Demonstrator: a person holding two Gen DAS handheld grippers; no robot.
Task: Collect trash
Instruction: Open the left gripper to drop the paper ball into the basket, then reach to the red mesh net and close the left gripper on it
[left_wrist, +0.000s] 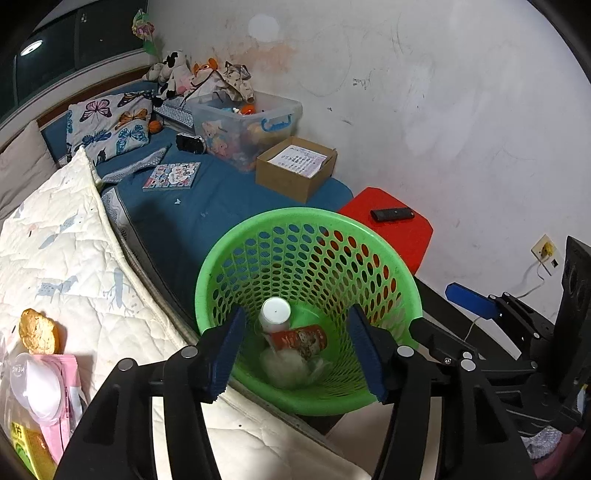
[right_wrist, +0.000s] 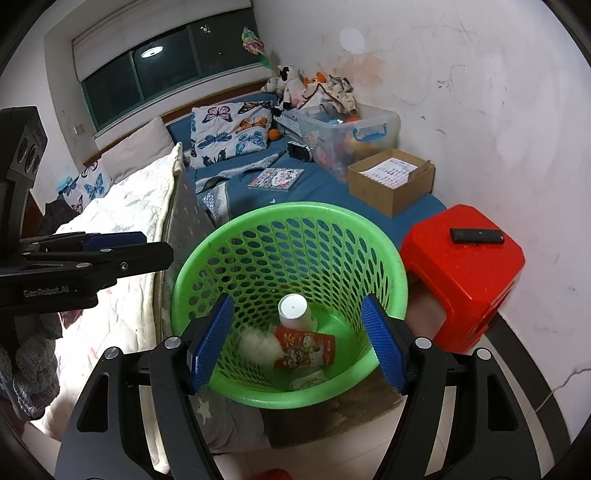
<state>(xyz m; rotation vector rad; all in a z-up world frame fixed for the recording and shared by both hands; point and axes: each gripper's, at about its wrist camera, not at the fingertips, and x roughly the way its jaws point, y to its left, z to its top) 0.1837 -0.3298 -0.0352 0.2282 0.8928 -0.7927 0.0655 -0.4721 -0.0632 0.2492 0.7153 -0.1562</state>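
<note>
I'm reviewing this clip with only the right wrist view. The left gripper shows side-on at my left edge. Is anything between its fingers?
Observer: No. The left wrist view shows the left gripper open over the green basket, with nothing between its pads.
Operator: Any trash outside the basket?
Observer: Yes. On the white quilt, at that view's lower left, lie a pink packet, a clear plastic lid and a golden-brown piece of food.
Operator: Anything on the wall past the red stool?
Observer: A wall socket, low down, with something yellow plugged in.
</note>
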